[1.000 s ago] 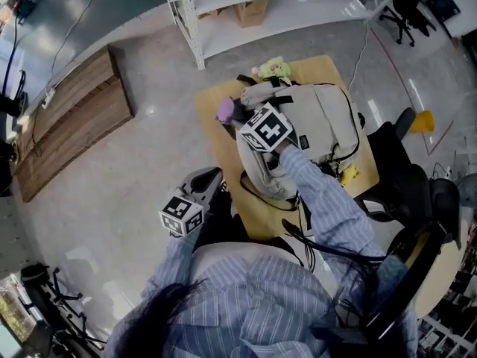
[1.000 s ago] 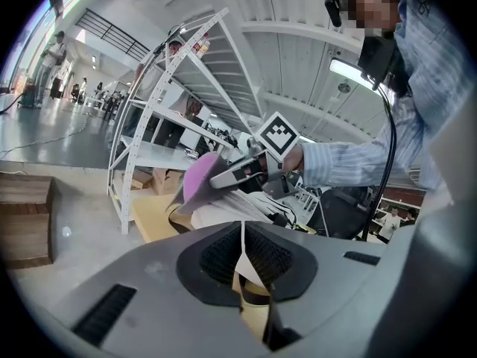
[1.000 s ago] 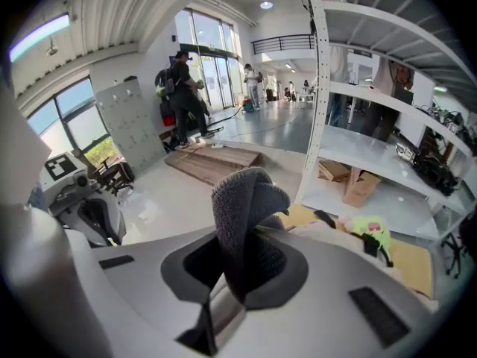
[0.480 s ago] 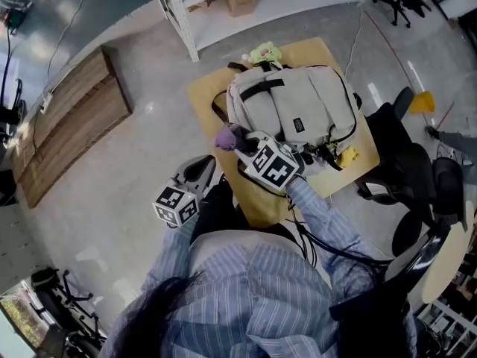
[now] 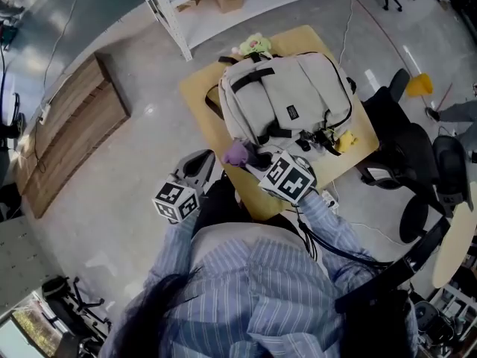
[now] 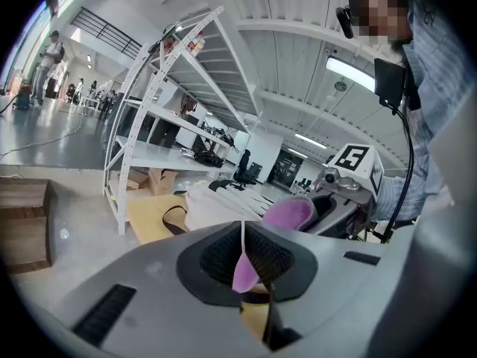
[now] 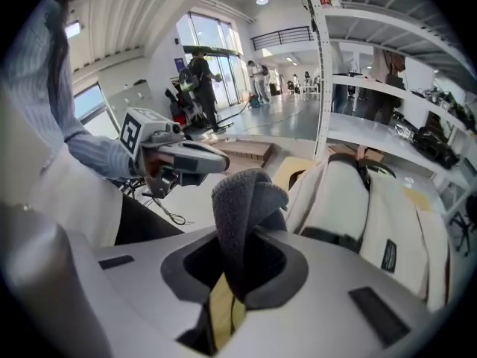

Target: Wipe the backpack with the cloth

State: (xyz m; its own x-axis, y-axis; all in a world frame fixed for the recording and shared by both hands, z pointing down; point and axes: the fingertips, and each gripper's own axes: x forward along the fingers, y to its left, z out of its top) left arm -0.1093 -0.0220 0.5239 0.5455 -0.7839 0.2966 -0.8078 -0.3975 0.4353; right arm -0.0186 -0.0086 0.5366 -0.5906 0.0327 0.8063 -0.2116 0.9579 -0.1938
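Beside backpack (image 5: pixel 287 99) — right gripper (image 7: pixel 238 274) clamps cloth (image 7: pixel 242 207).

The left gripper (image 6: pixel 242 256) has its jaws pressed together. Just beyond, to the right, the right gripper (image 6: pixel 313 209) clamps a purple cloth (image 6: pixel 287 213). Farther off, the pale backpack (image 6: pixel 220 207) lies on a yellow table (image 6: pixel 149 218).

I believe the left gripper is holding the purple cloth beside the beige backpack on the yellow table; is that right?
Not quite: the right gripper, not the left gripper, is holding the purple cloth. The right gripper view shows it clamped between that gripper's jaws. It is indeed beside the beige backpack on the yellow table.
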